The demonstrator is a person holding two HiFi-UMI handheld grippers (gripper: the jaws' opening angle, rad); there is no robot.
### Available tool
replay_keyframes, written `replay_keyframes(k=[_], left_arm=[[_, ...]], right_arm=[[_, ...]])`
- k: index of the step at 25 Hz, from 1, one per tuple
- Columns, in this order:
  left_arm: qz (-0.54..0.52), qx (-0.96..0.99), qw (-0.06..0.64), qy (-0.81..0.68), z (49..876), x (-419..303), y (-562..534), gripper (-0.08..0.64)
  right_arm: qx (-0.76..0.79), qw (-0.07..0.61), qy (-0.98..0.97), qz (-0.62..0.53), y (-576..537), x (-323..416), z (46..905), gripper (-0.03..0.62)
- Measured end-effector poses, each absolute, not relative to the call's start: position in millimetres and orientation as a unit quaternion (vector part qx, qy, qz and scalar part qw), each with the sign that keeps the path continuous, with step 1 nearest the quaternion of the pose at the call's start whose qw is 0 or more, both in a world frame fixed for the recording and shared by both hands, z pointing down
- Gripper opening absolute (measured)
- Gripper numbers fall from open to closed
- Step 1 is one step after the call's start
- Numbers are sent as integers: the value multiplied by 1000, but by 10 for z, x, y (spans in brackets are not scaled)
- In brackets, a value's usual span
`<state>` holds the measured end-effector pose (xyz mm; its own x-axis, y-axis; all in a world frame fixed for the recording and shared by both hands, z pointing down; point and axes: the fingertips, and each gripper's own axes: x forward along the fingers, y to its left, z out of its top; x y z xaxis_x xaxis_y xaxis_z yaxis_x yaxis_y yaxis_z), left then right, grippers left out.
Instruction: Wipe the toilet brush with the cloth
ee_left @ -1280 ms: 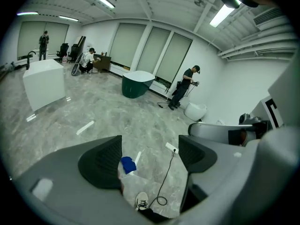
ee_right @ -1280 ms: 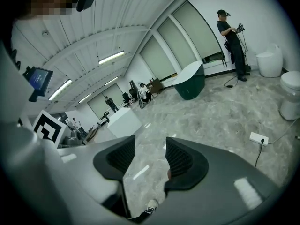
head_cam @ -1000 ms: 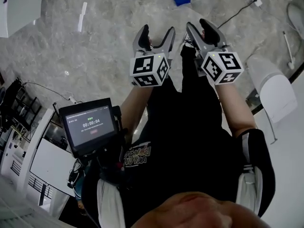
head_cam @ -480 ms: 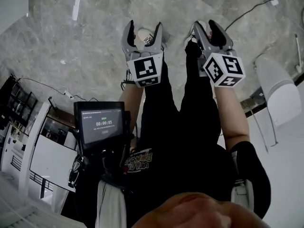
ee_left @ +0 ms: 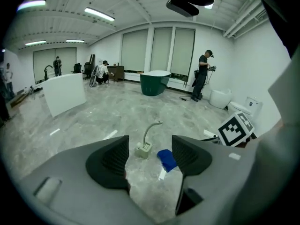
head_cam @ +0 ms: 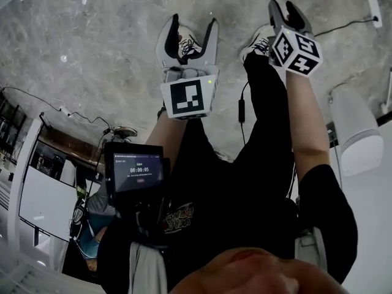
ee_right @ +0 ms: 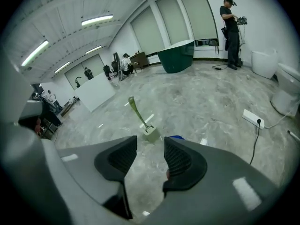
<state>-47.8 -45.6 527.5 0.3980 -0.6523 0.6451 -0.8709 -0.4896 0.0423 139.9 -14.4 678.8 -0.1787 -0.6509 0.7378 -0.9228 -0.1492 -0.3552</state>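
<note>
**Brush (ee_left: 143, 146) untouched, jaws narrowing**

It stands on the floor (ee_left: 93, 121) with the cloth (ee_left: 166, 160) just beside it, both well ahead. The left gripper (ee_left: 150, 159) and right gripper (ee_right: 150, 161) have just been closing, yet both stand apart and empty. Narrowed jaws could miss the cloth or topple the brush.

Counted 1 toilet brush (ee_left: 143, 148) & 1 blue cloth (ee_left: 166, 160). Also there was 1 green tub (ee_left: 154, 82) & 1 pwr strip (ee_right: 253, 118).

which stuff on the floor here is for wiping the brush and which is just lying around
For the job: toilet brush in its holder, blue cloth beside it.
Just lying about: power strip with its cable, green tub, white toilet.
</note>
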Motion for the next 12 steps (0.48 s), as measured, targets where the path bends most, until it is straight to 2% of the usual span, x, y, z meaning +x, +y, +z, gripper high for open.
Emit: replay_keyframes(k=[3, 6, 12], left_arm=[[257, 818, 217, -466, 4926, -149, -353, 288], [235, 829, 202, -466, 4644, 32, -321, 288], [214, 817, 246, -476, 5290, -266, -678, 288]], right_arm=[[622, 190, -643, 406, -170, 1675, 6417, 187], [634, 201, -637, 389, -155, 1905, 6238, 189], [659, 229, -595, 398, -396, 2017, 7318, 193]])
